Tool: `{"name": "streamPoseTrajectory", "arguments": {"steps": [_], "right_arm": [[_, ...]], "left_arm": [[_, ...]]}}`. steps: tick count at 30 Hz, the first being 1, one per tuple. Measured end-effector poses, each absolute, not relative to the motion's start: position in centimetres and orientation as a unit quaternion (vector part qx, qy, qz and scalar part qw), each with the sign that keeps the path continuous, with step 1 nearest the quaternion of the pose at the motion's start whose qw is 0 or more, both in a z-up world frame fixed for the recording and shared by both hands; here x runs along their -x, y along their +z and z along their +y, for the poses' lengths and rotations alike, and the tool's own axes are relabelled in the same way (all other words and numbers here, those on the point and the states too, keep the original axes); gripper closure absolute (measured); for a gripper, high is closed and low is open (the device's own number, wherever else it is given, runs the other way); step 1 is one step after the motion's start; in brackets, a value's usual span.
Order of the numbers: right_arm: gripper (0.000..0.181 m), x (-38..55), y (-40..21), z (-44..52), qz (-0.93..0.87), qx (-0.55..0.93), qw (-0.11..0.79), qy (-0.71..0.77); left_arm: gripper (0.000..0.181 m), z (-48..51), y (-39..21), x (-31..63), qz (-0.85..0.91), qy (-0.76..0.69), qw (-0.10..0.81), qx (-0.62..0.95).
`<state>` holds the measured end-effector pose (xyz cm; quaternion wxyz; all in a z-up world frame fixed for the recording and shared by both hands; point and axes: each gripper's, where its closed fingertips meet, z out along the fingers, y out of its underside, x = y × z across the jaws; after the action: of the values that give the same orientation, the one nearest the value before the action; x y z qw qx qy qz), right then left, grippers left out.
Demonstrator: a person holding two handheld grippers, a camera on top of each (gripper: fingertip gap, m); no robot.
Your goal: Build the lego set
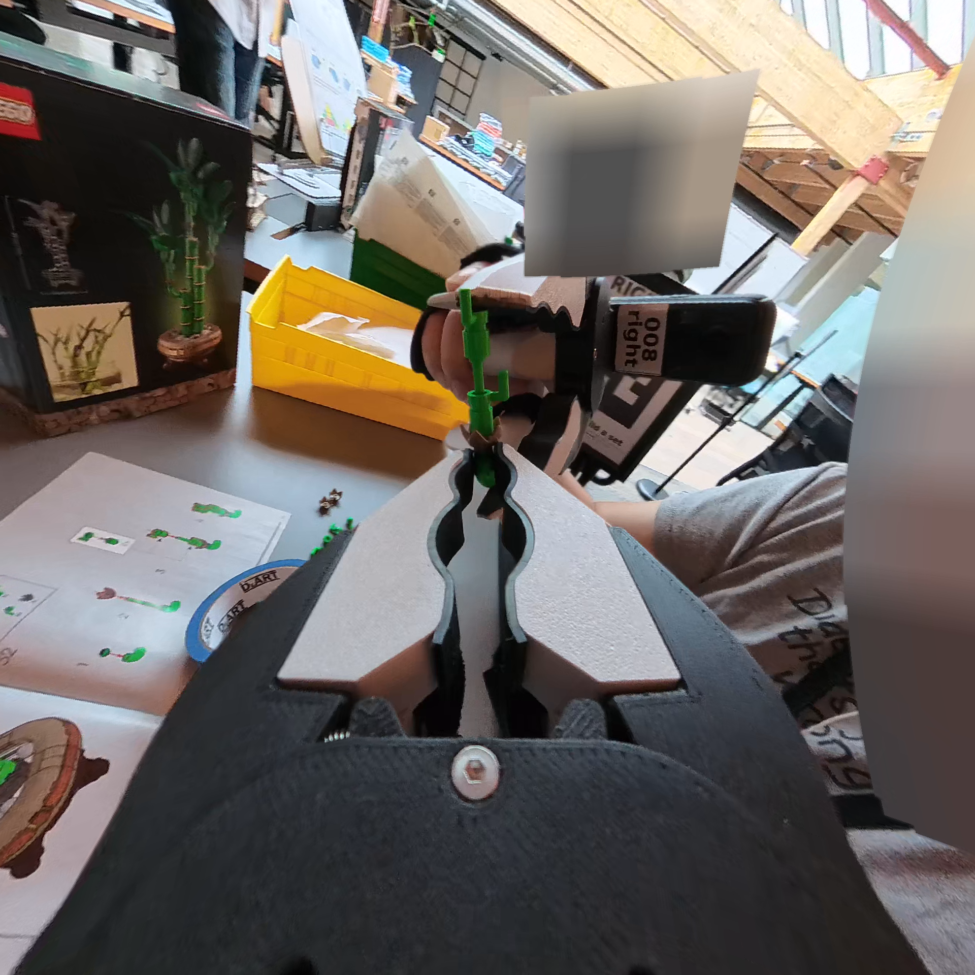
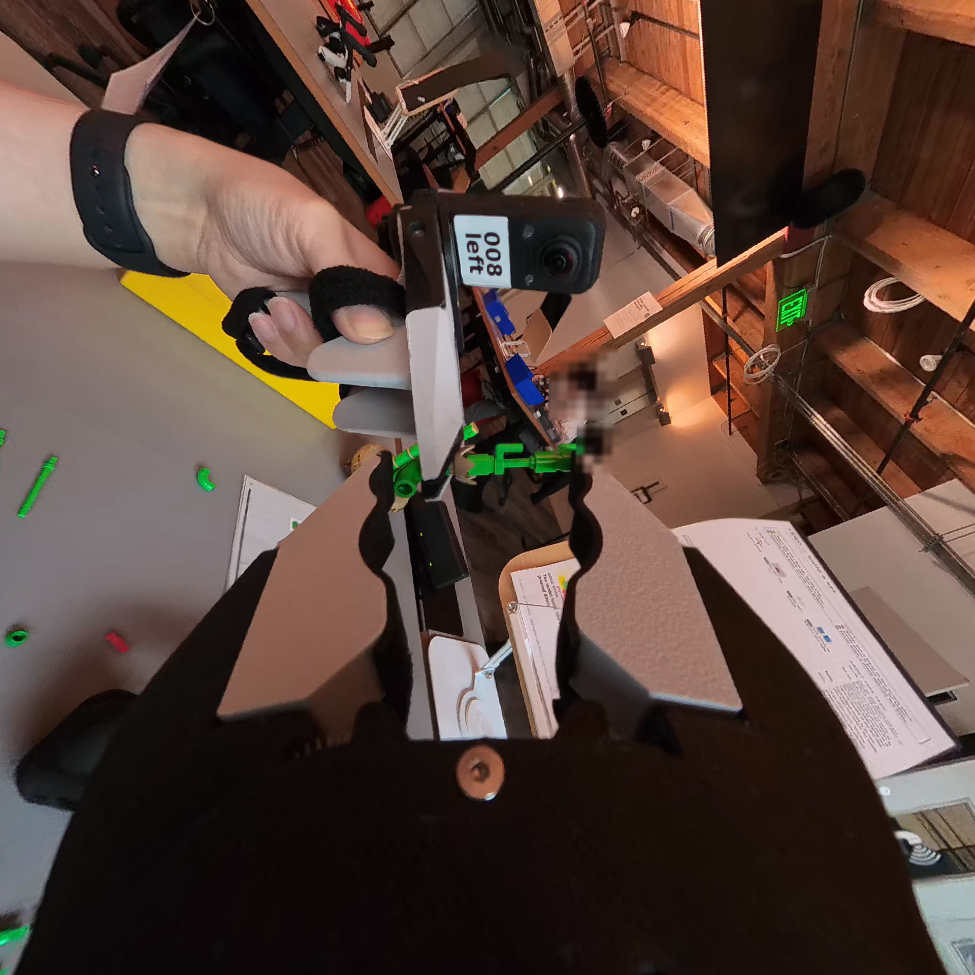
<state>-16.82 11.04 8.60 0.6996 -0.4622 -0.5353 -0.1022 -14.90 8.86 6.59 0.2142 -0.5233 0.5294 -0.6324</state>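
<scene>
The build looks early: at frame centre the left gripper (image 1: 481, 464) pinches the base of a short green bamboo stalk (image 1: 477, 364), the right gripper (image 2: 477, 475) spread wide around it, while loose green pieces (image 2: 37, 485) wait at left on the table (image 2: 132, 527).

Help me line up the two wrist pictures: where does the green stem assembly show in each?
Left wrist view: green stem assembly stands upright at centre, its base pinched in the left gripper.
Right wrist view: it lies sideways at centre, above the open right gripper.
Shared landmark: yellow bin.
</scene>
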Motion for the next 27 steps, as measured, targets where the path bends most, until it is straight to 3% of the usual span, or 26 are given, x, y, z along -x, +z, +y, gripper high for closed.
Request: {"name": "streamPoseTrajectory", "arguments": {"steps": [7, 15, 19, 23, 27], "right_arm": [[0.116, 16.6, 8.6, 11.2, -0.528, 0.426, 0.731, -0.069], [0.118, 17.8, 10.5, 9.9, -0.516, 0.419, 0.744, -0.071], [0.114, 17.0, 10.4, 10.8, -0.500, 0.450, 0.736, -0.081], [0.112, 15.0, 9.9, 12.0, -0.481, 0.470, 0.737, -0.067], [0.111, 13.2, 8.7, 13.4, -0.467, 0.496, 0.731, -0.046]], "left_arm": [[0.176, 9.2, 6.5, 14.7, 0.528, -0.606, 0.243, 0.543], [0.176, 8.3, 8.3, 16.0, 0.501, -0.735, 0.134, 0.437], [0.177, 10.7, 7.5, 15.1, 0.488, -0.706, 0.203, 0.471], [0.177, 13.8, 6.9, 14.5, 0.477, -0.622, 0.332, 0.524], [0.176, 14.3, 6.8, 14.5, 0.480, -0.595, 0.360, 0.535]]}}
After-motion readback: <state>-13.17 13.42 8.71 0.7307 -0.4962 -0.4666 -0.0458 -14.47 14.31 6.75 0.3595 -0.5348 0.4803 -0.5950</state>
